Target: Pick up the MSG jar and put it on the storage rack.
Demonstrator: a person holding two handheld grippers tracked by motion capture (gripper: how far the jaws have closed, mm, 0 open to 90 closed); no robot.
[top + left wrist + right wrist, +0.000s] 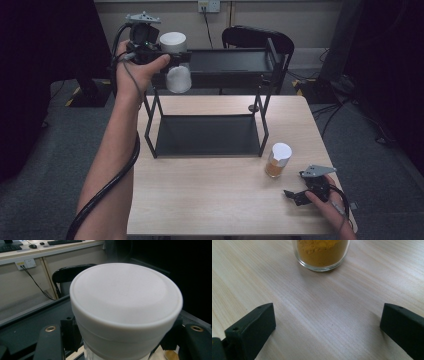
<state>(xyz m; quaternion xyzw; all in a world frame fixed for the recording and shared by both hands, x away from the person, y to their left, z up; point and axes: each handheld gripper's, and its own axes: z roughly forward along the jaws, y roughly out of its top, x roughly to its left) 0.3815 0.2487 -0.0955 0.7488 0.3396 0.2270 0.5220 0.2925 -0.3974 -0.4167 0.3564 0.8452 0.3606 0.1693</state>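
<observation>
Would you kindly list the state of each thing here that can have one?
White-lidded jar: lidded, upright, held in the air beside the rack's top shelf.
Orange-powder jar: lidded, upright on the table, not held.
Left gripper: jaws shut on the white-lidded jar.
Right gripper: jaws open, low over the table, aimed at the orange-powder jar.
Rack: standing, both shelves bare.

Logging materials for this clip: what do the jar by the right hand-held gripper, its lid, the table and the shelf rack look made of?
Jar: clear glass, judging by the thick see-through base and the ochre powder visible inside.
Lid: matte white, probably plastic.
Table: pale wood or wood-look laminate; straight grain lines show.
Shelf rack: thin black frame and flat trays, likely painted metal, though the look leaves that open.
</observation>
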